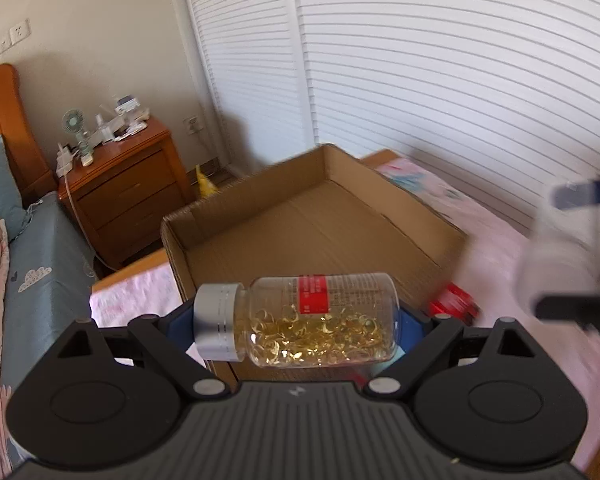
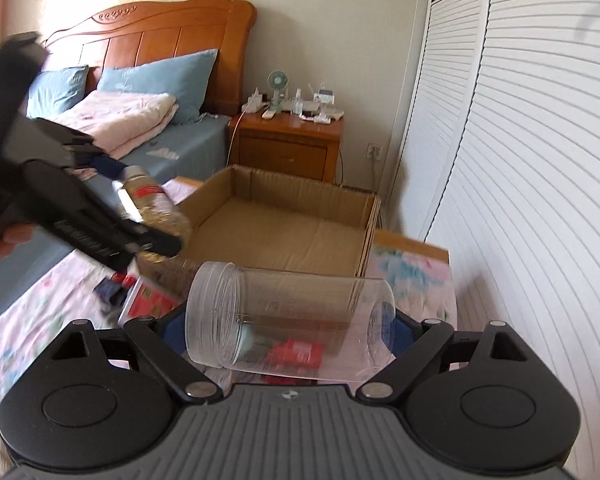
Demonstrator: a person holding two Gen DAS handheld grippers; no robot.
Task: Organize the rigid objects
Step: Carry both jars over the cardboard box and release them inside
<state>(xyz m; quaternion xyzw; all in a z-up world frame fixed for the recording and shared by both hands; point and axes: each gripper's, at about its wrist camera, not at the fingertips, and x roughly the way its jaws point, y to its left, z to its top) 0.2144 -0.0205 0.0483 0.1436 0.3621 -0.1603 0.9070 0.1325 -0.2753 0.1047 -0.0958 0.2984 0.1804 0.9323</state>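
My left gripper [image 1: 296,320] is shut on a clear pill bottle [image 1: 300,318] with a silver cap, a red label and yellow capsules. It holds the bottle sideways in the air just before the near wall of an open cardboard box [image 1: 312,220]. My right gripper [image 2: 290,328] is shut on an empty clear plastic jar [image 2: 292,326] with no lid, held sideways above the table before the same box [image 2: 284,228]. The left gripper with the pill bottle [image 2: 152,200] shows at the left of the right wrist view. The right gripper and jar [image 1: 560,268] show blurred at the right of the left wrist view.
The box sits on a table with a pink floral cloth [image 2: 32,320]. A red box [image 1: 456,304] and other small items [image 2: 148,300] lie on the cloth near the box. A bed [image 2: 140,120], a wooden nightstand [image 2: 288,148] and white louvred doors [image 2: 520,160] surround the table.
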